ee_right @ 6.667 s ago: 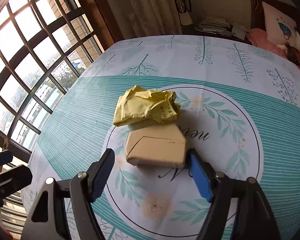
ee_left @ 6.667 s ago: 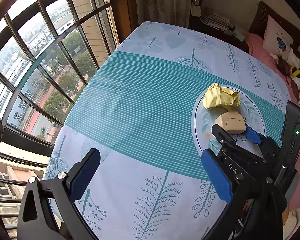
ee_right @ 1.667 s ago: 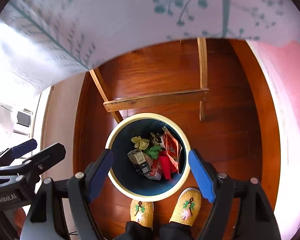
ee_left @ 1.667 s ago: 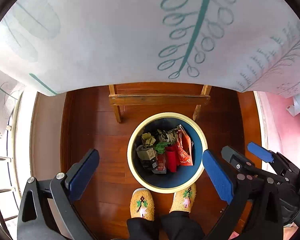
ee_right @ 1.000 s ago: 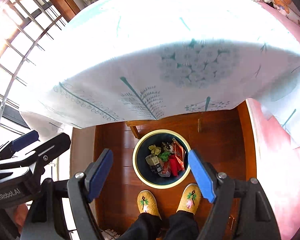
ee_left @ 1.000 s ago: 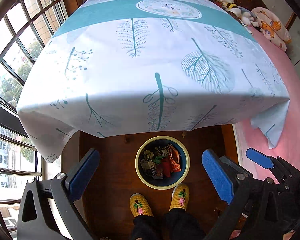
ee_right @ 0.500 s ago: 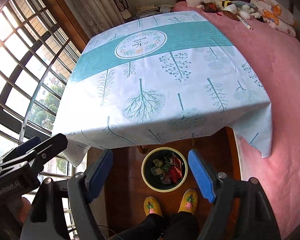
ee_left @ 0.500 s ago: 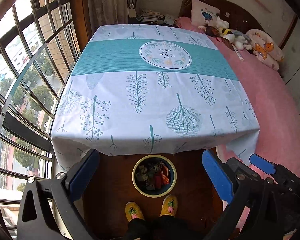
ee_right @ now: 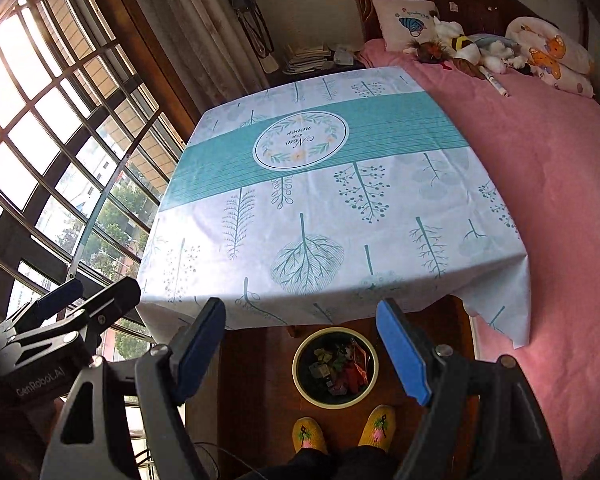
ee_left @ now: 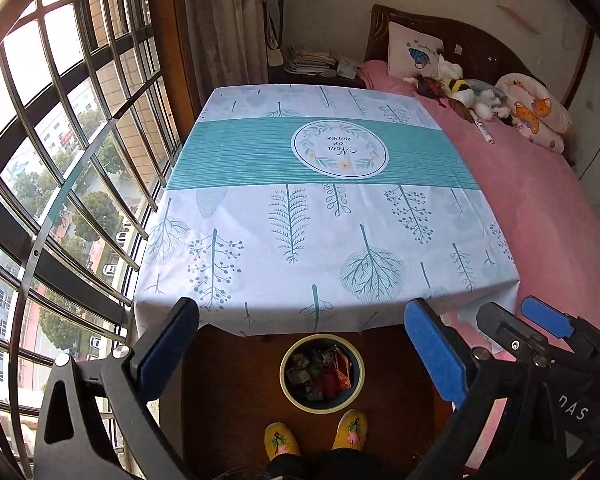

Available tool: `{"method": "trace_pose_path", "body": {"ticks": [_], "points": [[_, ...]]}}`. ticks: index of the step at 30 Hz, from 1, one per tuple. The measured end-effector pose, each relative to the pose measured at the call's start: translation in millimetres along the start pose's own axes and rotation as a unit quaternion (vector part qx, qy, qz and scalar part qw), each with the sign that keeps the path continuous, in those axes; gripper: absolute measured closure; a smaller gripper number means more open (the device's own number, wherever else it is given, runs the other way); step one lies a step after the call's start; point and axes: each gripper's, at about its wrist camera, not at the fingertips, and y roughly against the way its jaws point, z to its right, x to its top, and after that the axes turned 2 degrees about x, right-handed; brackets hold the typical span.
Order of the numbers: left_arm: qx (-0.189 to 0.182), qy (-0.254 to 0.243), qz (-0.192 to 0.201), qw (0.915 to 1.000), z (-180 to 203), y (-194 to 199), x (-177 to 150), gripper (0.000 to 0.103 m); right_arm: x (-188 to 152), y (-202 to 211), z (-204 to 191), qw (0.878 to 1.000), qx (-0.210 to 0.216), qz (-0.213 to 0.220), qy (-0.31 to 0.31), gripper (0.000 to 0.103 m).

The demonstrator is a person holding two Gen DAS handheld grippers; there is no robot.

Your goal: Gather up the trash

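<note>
— What do your left tongs (ee_left: 302, 350) show?

— Your left tongs are wide open and hold nothing. Between their blue pads you see the trash bin (ee_left: 322, 373) on the floor, just beside your yellow slippers (ee_left: 281, 439), with the trash (ee_left: 320, 370) inside. The right tongs show at the right edge.

— And the right view?

— Your right tongs (ee_right: 302, 350) are also wide open and empty. Only here the desk (ee_right: 324, 216) corner hangs over the pink bed (ee_right: 540, 184).

daylight through a barred window (ee_left: 60, 152). dark wood floor (ee_left: 236, 392). pink bed (ee_right: 540, 184) beside cloth-covered table (ee_left: 320, 220).
</note>
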Motion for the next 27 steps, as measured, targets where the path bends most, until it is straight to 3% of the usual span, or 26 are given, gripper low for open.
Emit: {"method": "trace_pose_path", "body": {"ticks": [27], "points": [[0.012,0.003,0.006,0.9999,2.4,1.4,7.4,0.001,4.9,-2.6,4.1,1.0,0.001,0.0,0.005,0.025]]}}
